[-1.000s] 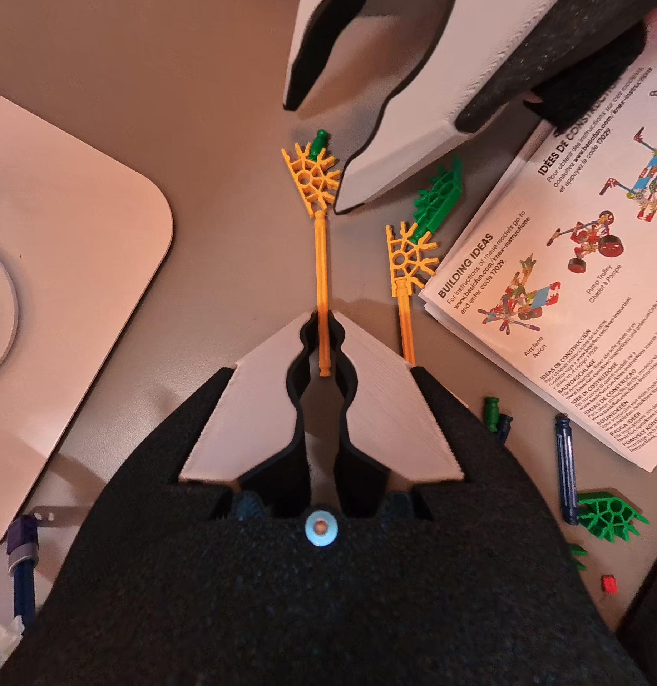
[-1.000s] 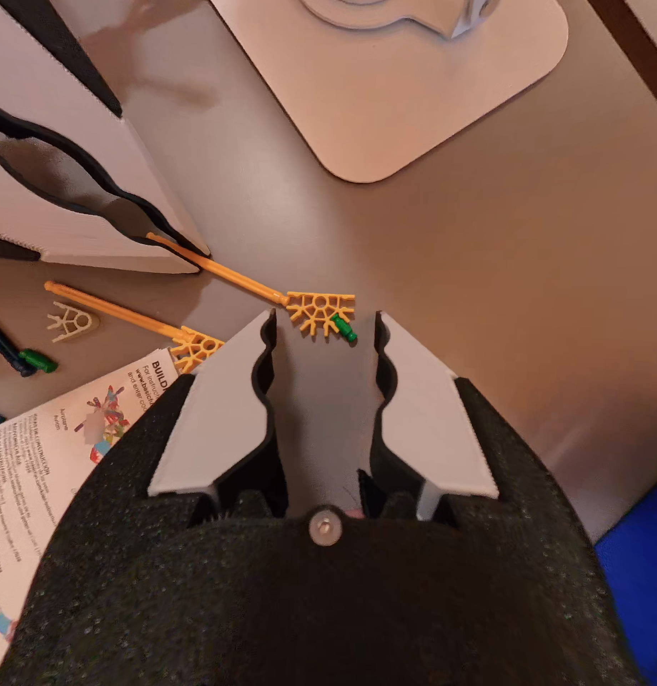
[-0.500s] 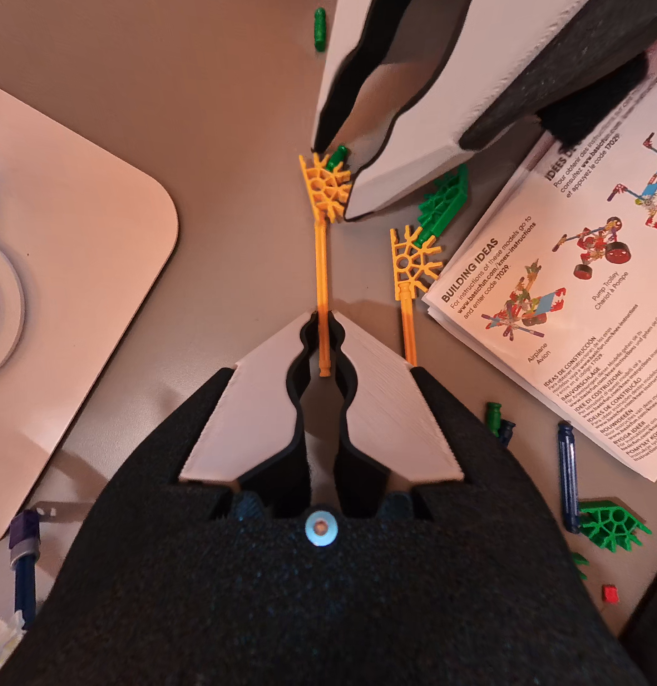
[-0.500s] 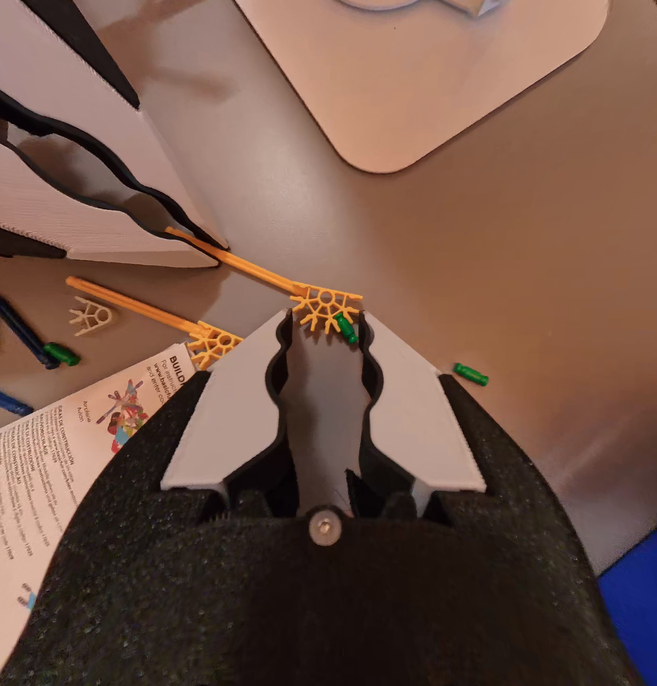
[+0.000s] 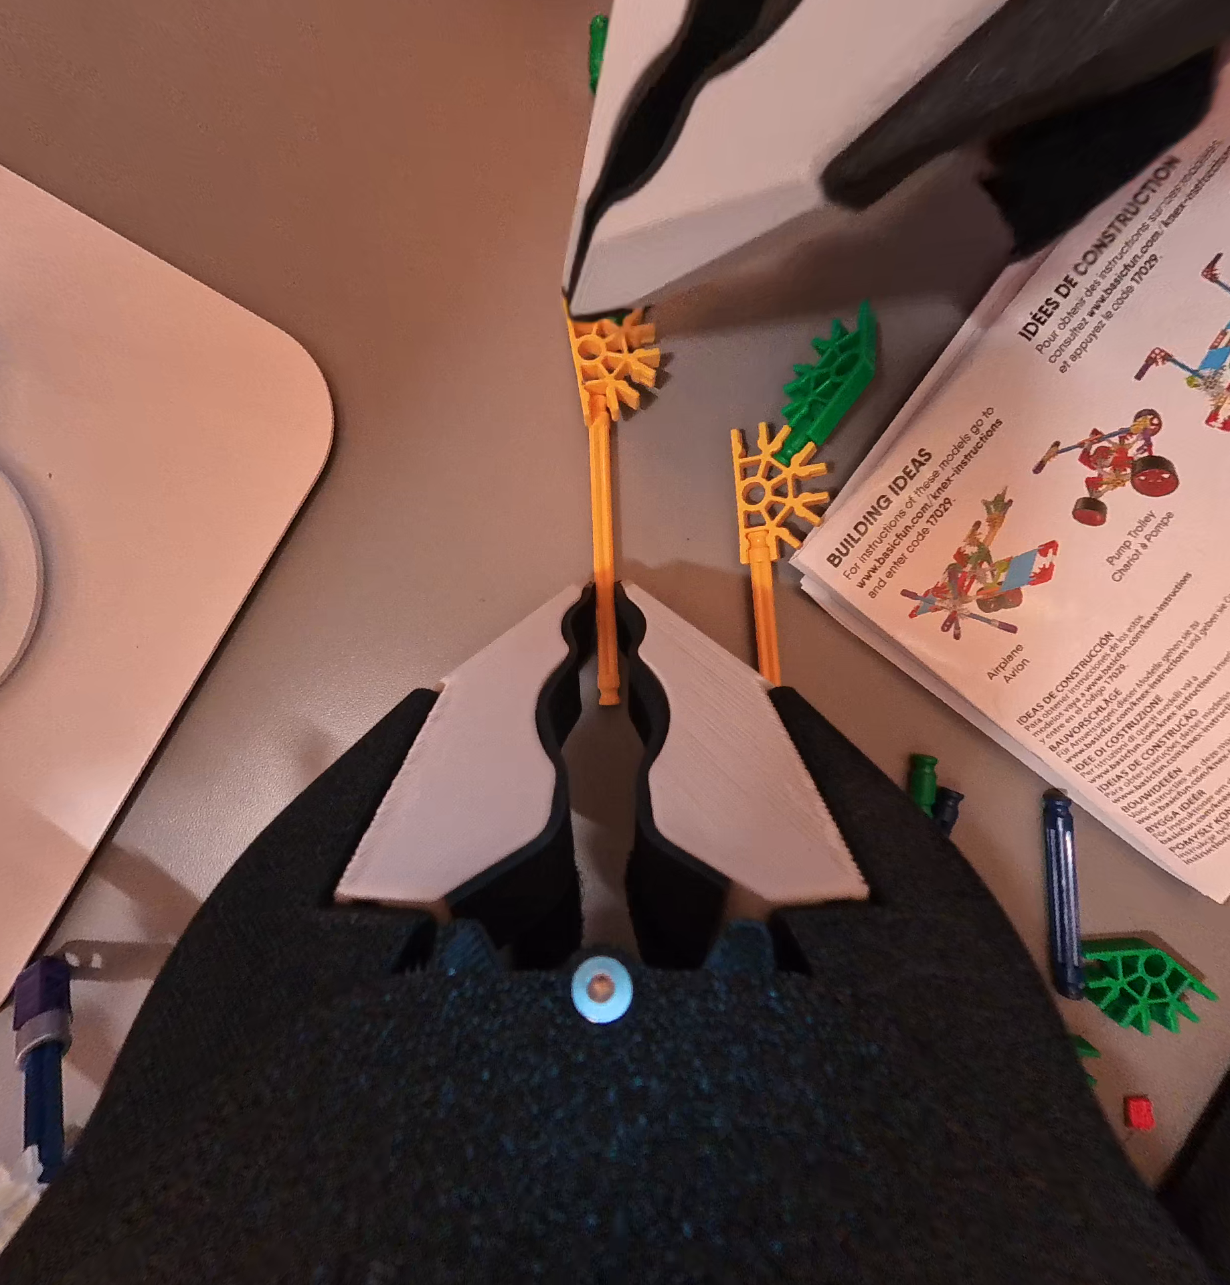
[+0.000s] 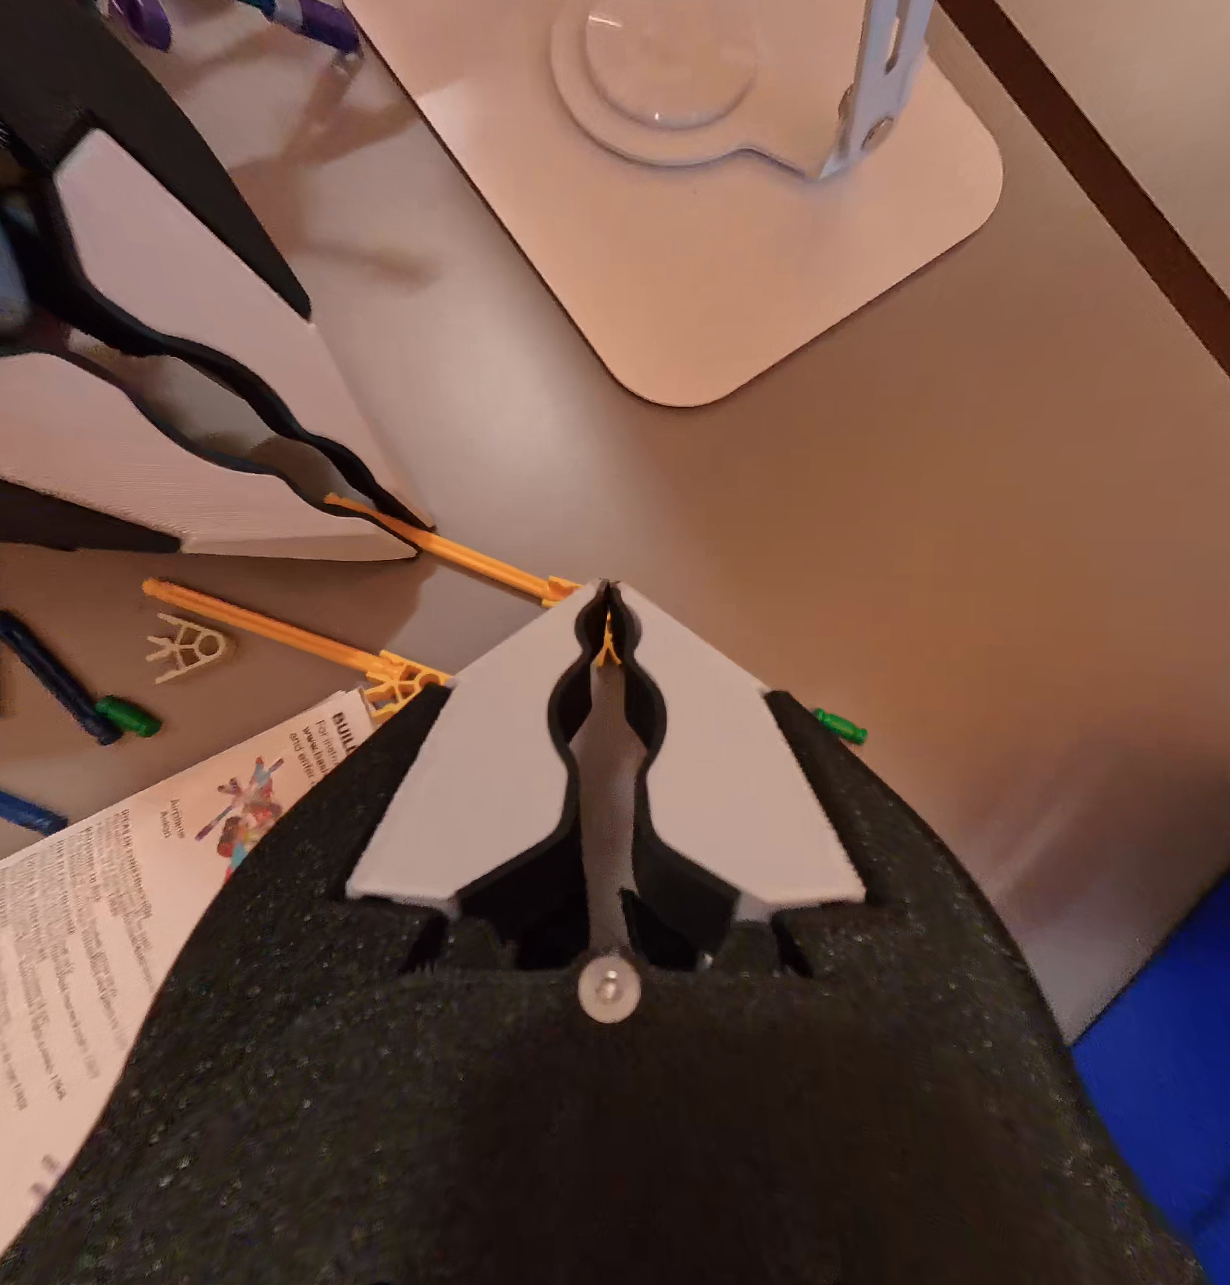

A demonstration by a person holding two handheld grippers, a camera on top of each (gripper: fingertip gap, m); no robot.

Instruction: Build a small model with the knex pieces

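Showing legible print only on the white instruction leaflet point(image 5: 1057, 605): multilingual headings, small captions under coloured model pictures. Nothing readable elsewhere.

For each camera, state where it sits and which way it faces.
Left wrist view: on the left hand-held gripper, facing down its fingers at the table; jaws shut on an orange rod.
Right wrist view: on the right hand-held gripper, facing down at the table; jaws shut on the orange connector.
Shared: rod, connector, booklet, each other's gripper.

Warm-lit tan table point(image 6: 876, 556), perhaps a blue floor point(image 6: 1182, 1043) beneath.
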